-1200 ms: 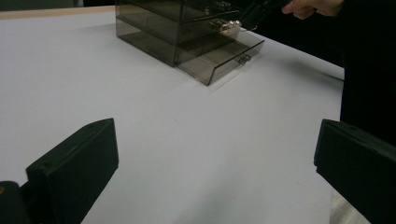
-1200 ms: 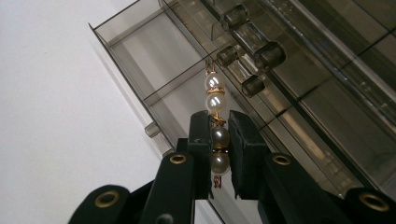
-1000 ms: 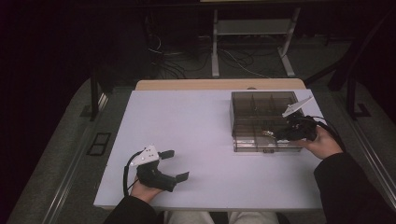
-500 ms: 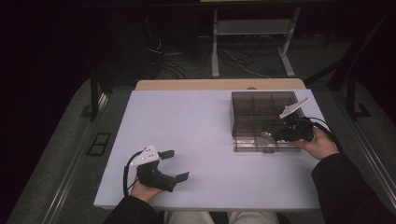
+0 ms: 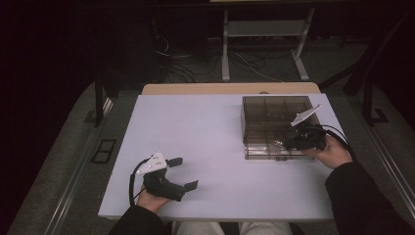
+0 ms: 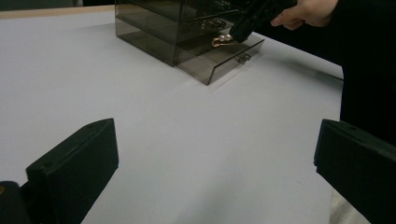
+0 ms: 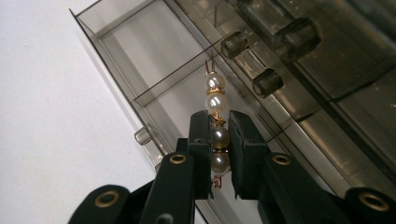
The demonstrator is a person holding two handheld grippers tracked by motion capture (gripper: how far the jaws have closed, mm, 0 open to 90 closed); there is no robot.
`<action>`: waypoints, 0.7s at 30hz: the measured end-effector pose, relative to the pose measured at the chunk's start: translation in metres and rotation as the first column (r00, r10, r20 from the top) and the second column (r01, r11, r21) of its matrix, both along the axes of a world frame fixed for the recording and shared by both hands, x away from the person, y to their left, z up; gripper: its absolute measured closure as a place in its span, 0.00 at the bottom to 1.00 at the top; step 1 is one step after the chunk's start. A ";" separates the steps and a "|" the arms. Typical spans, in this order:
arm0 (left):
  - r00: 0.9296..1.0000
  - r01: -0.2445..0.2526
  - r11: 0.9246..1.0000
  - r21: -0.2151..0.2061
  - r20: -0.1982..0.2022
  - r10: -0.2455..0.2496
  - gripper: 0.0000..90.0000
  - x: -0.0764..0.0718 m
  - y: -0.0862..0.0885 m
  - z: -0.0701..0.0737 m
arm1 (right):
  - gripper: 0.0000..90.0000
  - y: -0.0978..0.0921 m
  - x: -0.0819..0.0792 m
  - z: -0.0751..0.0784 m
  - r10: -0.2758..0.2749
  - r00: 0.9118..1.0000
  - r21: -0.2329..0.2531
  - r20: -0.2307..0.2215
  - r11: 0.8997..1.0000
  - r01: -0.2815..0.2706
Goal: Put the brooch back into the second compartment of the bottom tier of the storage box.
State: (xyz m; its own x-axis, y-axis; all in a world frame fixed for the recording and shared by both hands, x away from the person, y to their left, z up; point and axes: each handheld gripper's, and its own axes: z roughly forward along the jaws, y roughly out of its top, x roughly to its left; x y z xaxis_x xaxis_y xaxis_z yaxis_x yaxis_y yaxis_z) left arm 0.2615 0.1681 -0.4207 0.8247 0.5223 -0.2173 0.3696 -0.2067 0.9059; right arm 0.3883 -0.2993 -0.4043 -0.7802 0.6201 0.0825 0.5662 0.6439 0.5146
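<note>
The right gripper [image 7: 218, 140] has its jaws clenched on a pearl earring [image 7: 216, 122]: two of its pearls sit pinched between the black pads, and two more pearls with a gold hook stand out beyond the fingertips. The earring hangs over the pulled-out bottom drawer [image 7: 140, 60] of a smoky clear plastic drawer box [image 5: 274, 122], at the far right of the white table [image 5: 205, 132]. The left gripper [image 5: 183, 172] rests at the near left of the table, well apart from the box, its jaws spread wide with nothing between them.
</note>
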 end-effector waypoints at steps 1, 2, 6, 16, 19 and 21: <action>1.000 0.000 1.000 0.000 0.000 0.000 0.00 0.000 0.000 0.000 | 0.88 0.000 0.000 -0.001 0.001 1.000 0.000 -0.001 1.000 -0.001; 1.000 0.000 1.000 0.000 0.000 0.000 0.00 0.000 0.000 0.000 | 0.88 0.001 0.000 -0.002 0.000 1.000 0.000 -0.003 1.000 0.000; 1.000 0.000 1.000 0.000 -0.001 0.000 0.00 0.000 0.000 0.000 | 0.88 0.002 0.001 -0.005 0.001 1.000 -0.003 -0.008 1.000 -0.001; 1.000 0.000 1.000 0.002 0.000 0.000 0.00 0.000 0.000 0.000 | 0.88 0.006 0.003 -0.013 0.002 1.000 -0.004 -0.015 1.000 -0.002; 1.000 0.000 1.000 0.002 0.000 0.000 0.00 0.000 0.000 0.000 | 0.88 0.008 0.005 -0.014 0.001 1.000 -0.002 -0.017 1.000 -0.001; 1.000 0.001 1.000 0.003 0.000 -0.001 0.00 0.000 0.000 0.000 | 0.88 0.008 0.005 -0.016 0.002 1.000 0.000 -0.019 1.000 -0.002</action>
State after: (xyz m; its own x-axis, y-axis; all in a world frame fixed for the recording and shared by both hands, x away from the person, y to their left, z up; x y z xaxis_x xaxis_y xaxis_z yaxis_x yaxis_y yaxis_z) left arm 0.2616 0.1685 -0.4207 0.8252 0.5221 -0.2156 0.3691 -0.2093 0.9055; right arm 0.3934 -0.2910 -0.4199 -0.7794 0.6188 0.0978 0.5750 0.6447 0.5037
